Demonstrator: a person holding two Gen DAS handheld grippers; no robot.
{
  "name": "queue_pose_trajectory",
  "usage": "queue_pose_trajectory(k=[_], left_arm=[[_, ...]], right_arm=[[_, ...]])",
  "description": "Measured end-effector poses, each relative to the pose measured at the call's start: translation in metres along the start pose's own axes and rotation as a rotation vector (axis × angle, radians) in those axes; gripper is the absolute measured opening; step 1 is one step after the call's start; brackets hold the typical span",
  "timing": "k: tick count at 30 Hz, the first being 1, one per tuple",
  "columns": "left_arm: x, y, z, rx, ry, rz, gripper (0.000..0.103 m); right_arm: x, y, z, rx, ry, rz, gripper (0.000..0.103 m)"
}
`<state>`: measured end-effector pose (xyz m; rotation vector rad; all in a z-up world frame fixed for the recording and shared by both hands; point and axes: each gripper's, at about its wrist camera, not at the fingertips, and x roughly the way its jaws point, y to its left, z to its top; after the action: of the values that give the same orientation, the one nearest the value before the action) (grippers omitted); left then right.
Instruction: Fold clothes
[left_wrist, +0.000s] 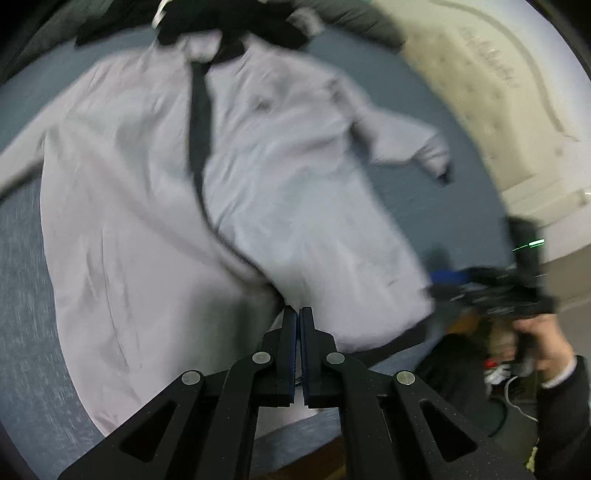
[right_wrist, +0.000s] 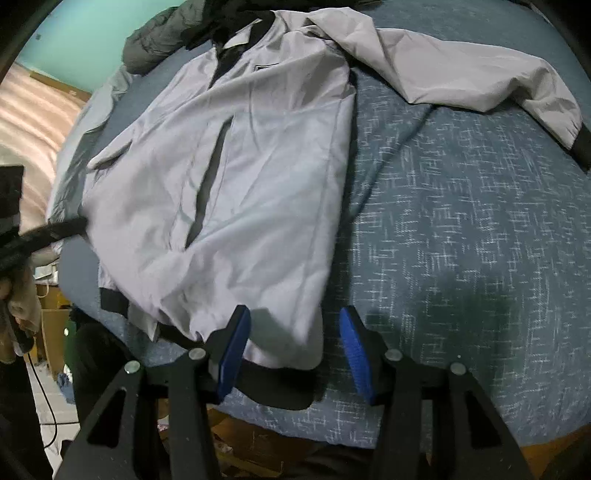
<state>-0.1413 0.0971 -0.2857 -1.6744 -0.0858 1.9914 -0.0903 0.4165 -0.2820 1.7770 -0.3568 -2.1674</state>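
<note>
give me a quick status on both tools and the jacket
Left tool shut at jacket hem. Right tool open, hem corner between pads. Dark clothes pile at collar.

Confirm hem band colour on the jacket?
Black hem band on the light grey jacket; clearest in right wrist view.

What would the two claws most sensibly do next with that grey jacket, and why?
Probably close the right gripper on the black hem: its jaws stand open astride that corner of the grey jacket, while the left gripper is already shut at the hem's edge. Then both could lift.
</note>
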Motion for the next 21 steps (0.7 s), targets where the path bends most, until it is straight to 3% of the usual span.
queue_pose_trajectory(k=[3, 5, 7, 10, 14, 21], left_arm=[[0.019, 0.017, -0.010, -0.058, 0.027, -0.028, 0.009], [0.016, 0.024, -0.012, -0.075, 0.007, -0.048, 0.033], [0.001, 0.032, -0.012, -0.076, -0.031, -0.049, 0.041], [-0.025, 0.048, -0.004, -0.085, -0.089, -0.042, 0.042], [-0.057, 0.080, 0.018, -0.098, -0.173, 0.025, 0.050], [-0.079, 0.156, 0.076, -0.142, -0.252, 0.155, 0.050]], right_arm=[[-0.002, 0.000, 0.001, 0.003, -0.021, -0.014, 0.051], [-0.006, 0.001, 0.002, -0.009, -0.043, -0.025, 0.051], [-0.016, 0.001, 0.008, -0.028, -0.083, -0.034, 0.051], [-0.030, -0.004, 0.025, -0.030, -0.145, -0.039, 0.051], [-0.048, -0.007, 0.055, -0.026, -0.233, -0.047, 0.051], [-0.058, -0.012, 0.141, -0.053, -0.311, -0.095, 0.051]])
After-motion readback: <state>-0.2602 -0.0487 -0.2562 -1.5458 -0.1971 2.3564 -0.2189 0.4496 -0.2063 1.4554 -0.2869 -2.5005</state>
